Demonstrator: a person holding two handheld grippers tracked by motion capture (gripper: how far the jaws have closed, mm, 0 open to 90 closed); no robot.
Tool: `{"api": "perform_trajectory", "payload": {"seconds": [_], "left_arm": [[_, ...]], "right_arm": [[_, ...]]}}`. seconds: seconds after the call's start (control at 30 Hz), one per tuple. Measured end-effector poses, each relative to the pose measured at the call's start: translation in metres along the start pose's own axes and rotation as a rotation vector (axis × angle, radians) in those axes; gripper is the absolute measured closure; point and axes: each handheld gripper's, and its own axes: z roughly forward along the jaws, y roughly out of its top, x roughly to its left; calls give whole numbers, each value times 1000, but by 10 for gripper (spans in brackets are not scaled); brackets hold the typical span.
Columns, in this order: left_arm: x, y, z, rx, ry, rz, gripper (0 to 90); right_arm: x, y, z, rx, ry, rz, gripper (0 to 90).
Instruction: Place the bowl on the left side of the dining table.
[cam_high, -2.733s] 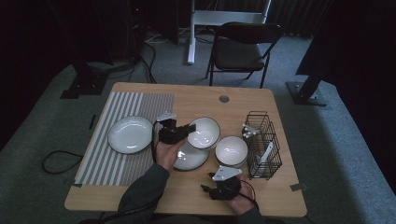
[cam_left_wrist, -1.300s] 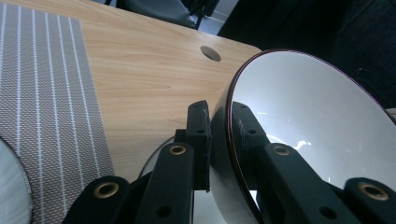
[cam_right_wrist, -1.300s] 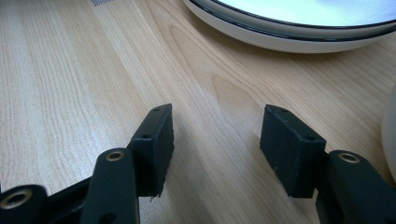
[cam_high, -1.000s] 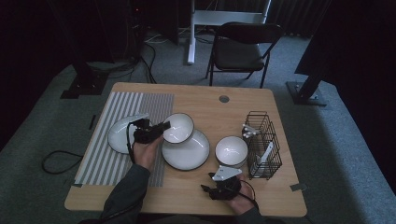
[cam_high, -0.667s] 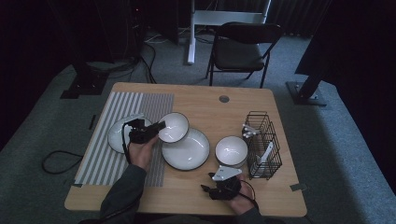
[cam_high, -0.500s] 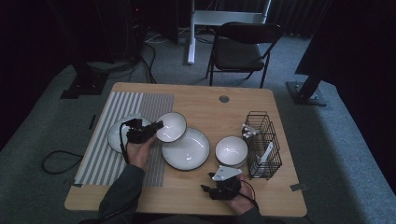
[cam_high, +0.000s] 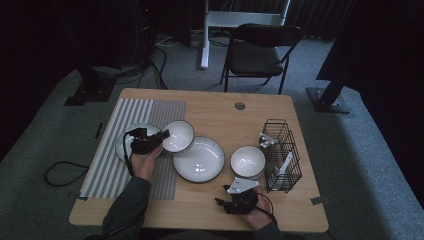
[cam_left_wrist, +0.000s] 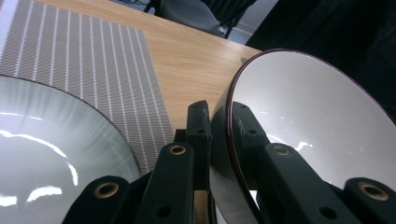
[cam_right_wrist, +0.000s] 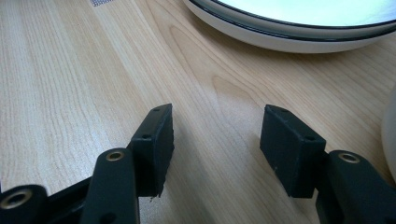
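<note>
My table (cam_high: 210, 107) is light wood, with a round grommet (cam_high: 240, 106) near its far edge. A striped placemat (cam_high: 127, 112) covers the left end, and a plate (cam_high: 122, 142) sits on it. At the middle lies a wide plate (cam_high: 199, 159) — a small bowl (cam_high: 247, 161) just to its right. A black wire rack (cam_high: 281, 155) stands near the right edge — tape (cam_high: 319, 200) marks the near right corner.
</note>
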Motion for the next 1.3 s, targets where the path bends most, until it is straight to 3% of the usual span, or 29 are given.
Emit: {"api": "perform_trajectory", "payload": {"seconds": [1.3], "left_arm": [[45, -1, -25, -35, 121, -54, 807]], "right_arm": [[0, 0, 0, 1, 1, 3, 436]]}}
